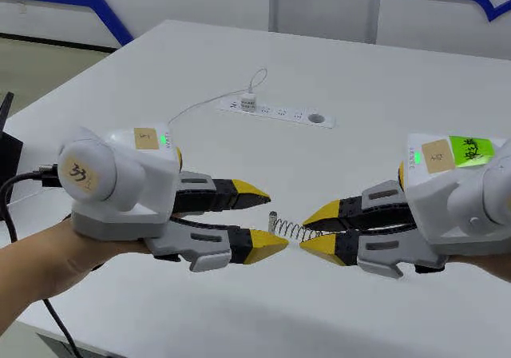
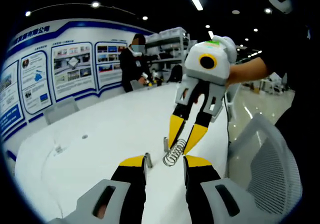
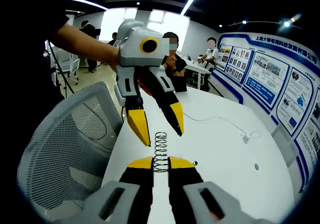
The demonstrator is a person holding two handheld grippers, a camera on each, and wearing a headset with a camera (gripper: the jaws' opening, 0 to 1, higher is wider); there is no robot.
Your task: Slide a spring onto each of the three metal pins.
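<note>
Pinching spring (image 1: 287, 228), right claw (image 1: 306, 233) (pointing leftward)

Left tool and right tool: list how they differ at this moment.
The left tool is open, its jaws spread apart; the right tool is shut. The left tool grips nothing; the right tool pinches a spring by one end, with the free end pointing toward the left tool. Both have yellow-tipped black jaws and face each other above the white table.
</note>
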